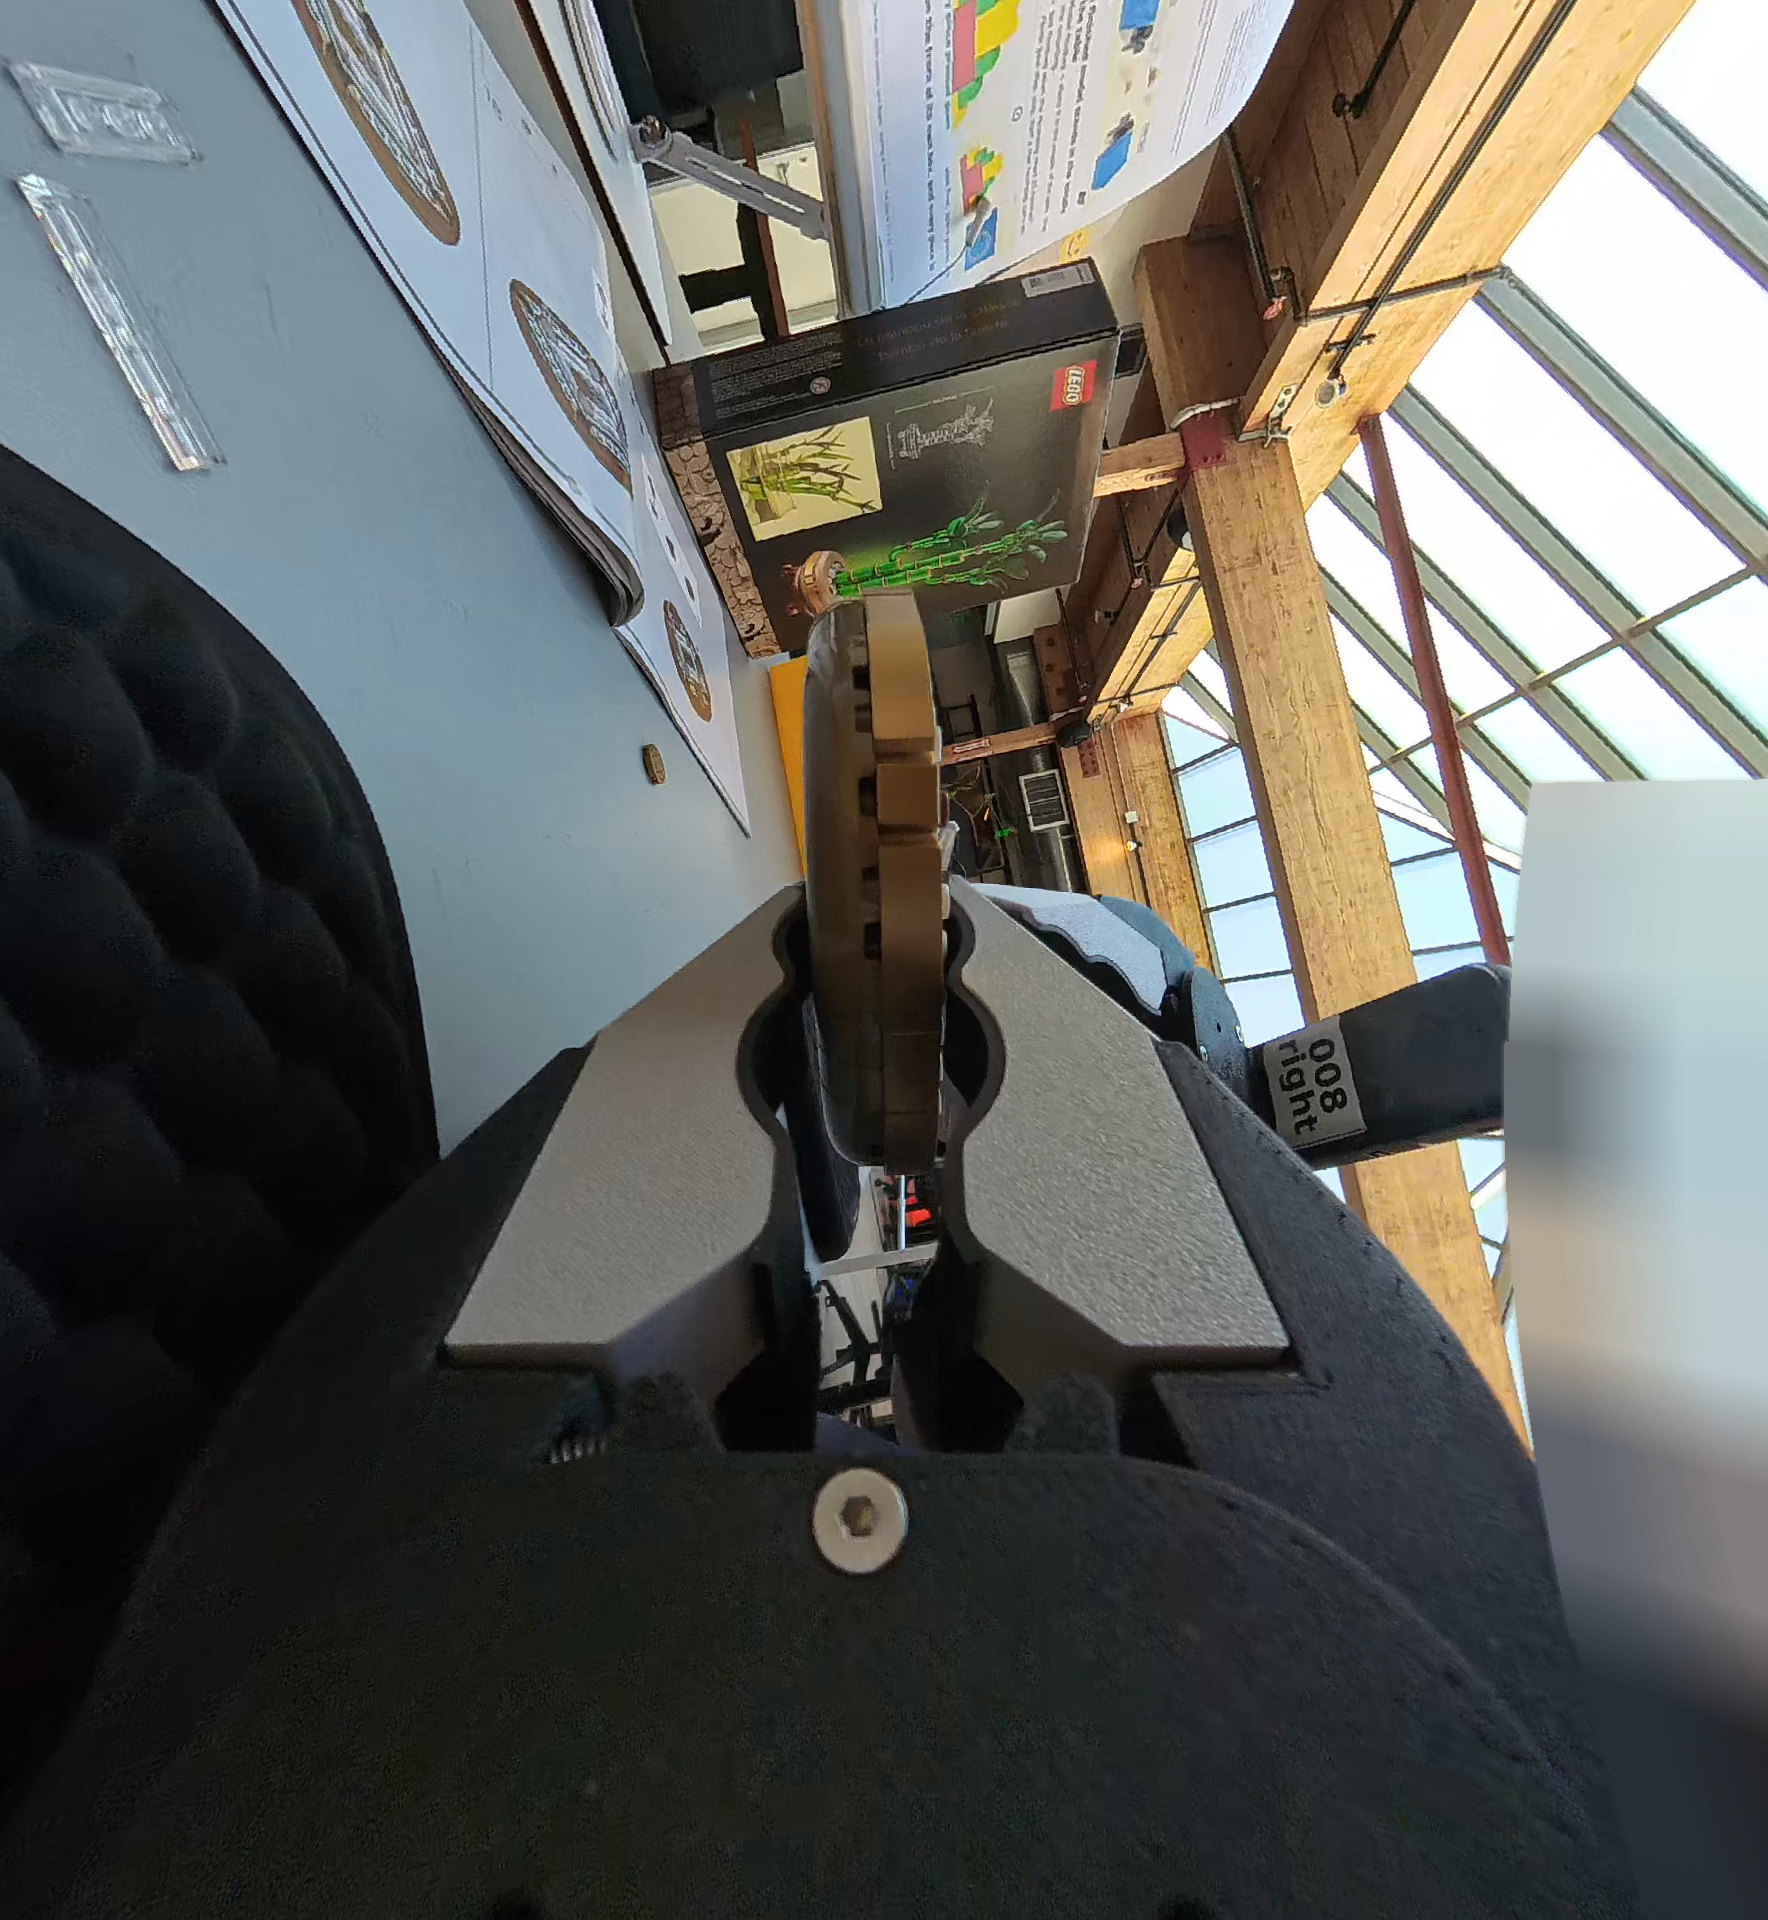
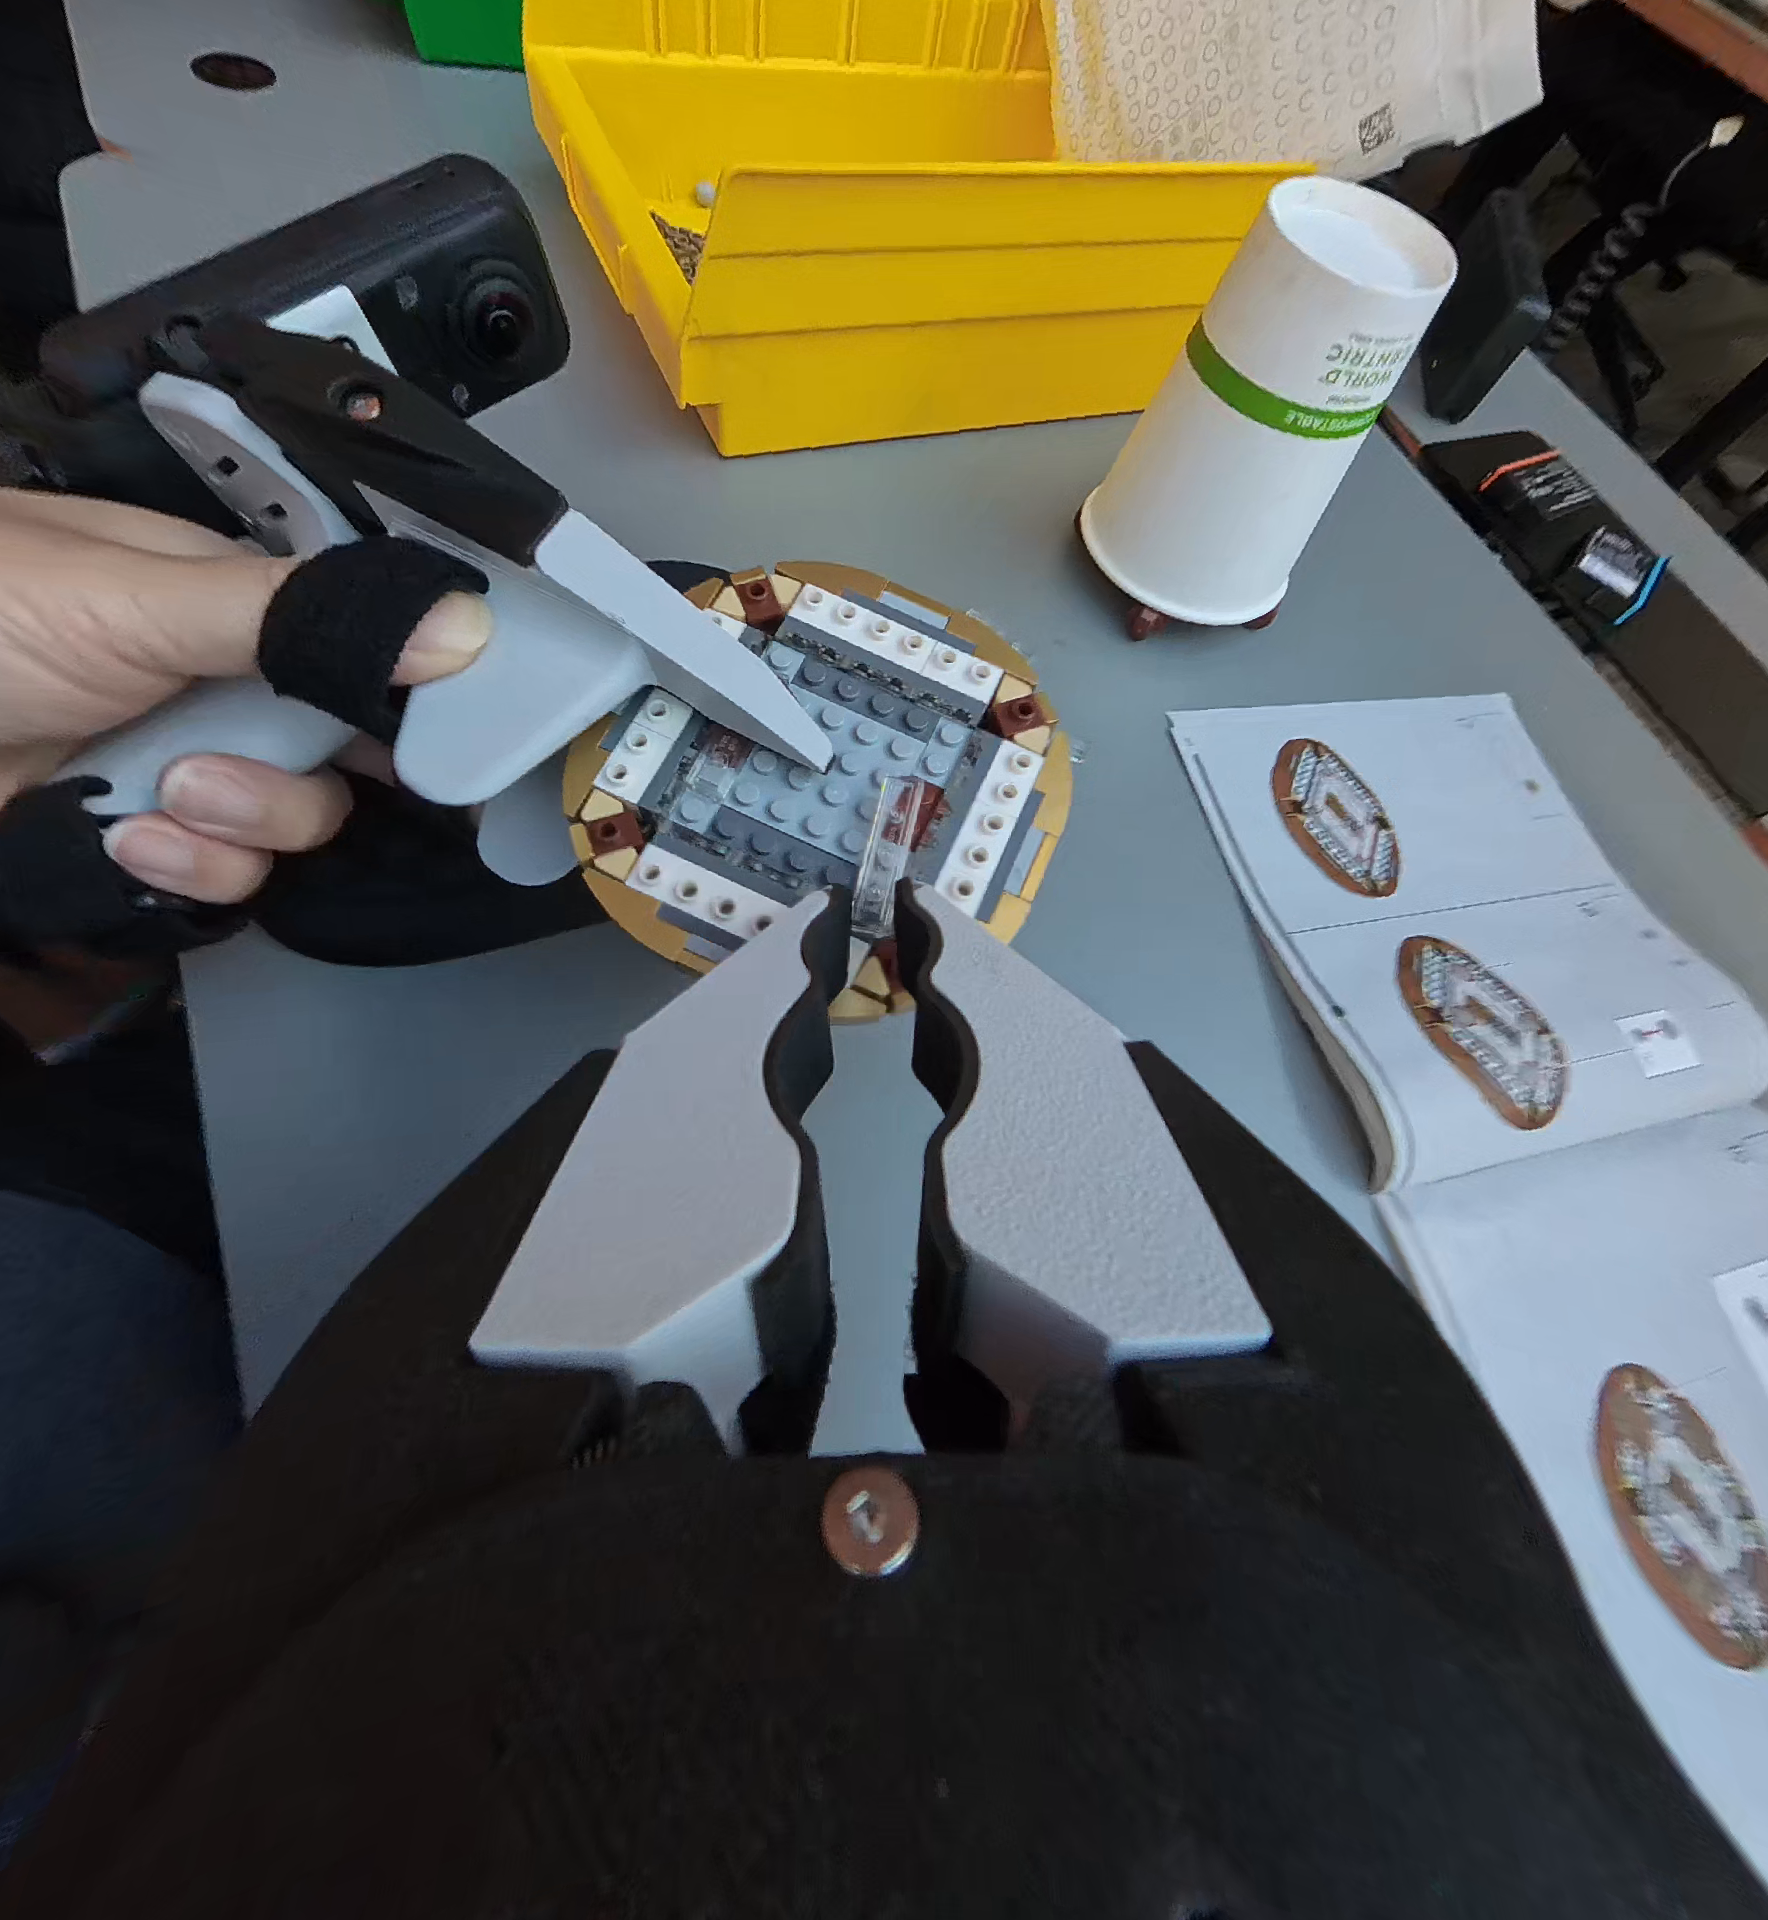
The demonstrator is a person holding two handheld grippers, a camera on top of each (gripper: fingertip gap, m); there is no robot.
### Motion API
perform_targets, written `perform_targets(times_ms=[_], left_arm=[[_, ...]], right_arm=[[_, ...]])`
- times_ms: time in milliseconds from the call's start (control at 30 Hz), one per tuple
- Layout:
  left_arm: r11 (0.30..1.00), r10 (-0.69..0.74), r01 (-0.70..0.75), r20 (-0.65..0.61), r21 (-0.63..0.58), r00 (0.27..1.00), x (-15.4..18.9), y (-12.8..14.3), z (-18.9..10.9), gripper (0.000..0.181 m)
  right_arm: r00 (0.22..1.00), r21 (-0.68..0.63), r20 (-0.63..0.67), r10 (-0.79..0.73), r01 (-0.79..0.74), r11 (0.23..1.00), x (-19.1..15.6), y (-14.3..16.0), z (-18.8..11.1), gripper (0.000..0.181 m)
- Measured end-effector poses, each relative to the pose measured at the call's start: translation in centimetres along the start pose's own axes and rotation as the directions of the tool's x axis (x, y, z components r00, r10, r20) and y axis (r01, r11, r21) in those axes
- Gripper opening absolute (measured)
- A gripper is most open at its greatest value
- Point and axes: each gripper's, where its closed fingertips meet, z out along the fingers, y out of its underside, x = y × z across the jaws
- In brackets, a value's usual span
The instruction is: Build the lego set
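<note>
Your right gripper (image 2: pixel 872 914) is pinched down on a small clear brick (image 2: pixel 885 852), the fingers nearly closed with just that piece between the tips. You've got the brick standing up right over the near edge of the round lego base (image 2: pixel 1041 800), touching or just above the grey studded middle, hard to say which.

Your left gripper (image 1: pixel 875 935) has the base (image 1: pixel 875 831) clamped edge-on, fingers squeezed against its two faces, so in that view you only see the tan rim and the dark underside. From the right wrist view, one grey finger (image 2: pixel 693 665) lies across the studs while your left hand (image 2: pixel 132 675), in a black fingerless glove, wraps the handle. The base looks tipped up on the left side over the grey bench (image 2: pixel 392 1091), not sitting flat.

Off to the right, the open instruction booklet (image 2: pixel 1482 935) lies on the bench. A bit farther back there's an upside-down white paper cup (image 2: pixel 1264 416) with small brown pieces (image 2: pixel 1150 621) peeking out under its rim. Behind that, a yellow bin (image 2: pixel 911 260).

In the left wrist view, two clear flat pieces (image 1: pixel 121 312) lie on the bench, and the dark lego box (image 1: pixel 911 457) stands upright beyond the booklet.
</note>
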Motion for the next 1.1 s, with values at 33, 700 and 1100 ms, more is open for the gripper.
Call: perform_targets(times_ms=[33,700,1100], left_arm=[[1.000,-0.010,0.010,-0.006,0.002,1.000,0.0,-0.1,0.0,0.020],[0.996,-0.084,0.084,-0.070,-0.004,0.994,1.2,-1.1,0.8,0.019],[0.997,-0.074,0.074,-0.080,-0.003,0.994,1.4,-1.2,0.7,0.019]], right_arm=[[0.996,-0.010,-0.026,-0.081,0.080,0.997,0.6,-0.1,-0.2,0.007],[-0.332,-0.185,-0.076,-0.940,0.931,-0.314,0.7,-1.6,-1.3,0.008],[-0.304,-0.139,-0.085,-0.949,0.947,-0.290,1.0,-2.4,-2.8,0.019]])
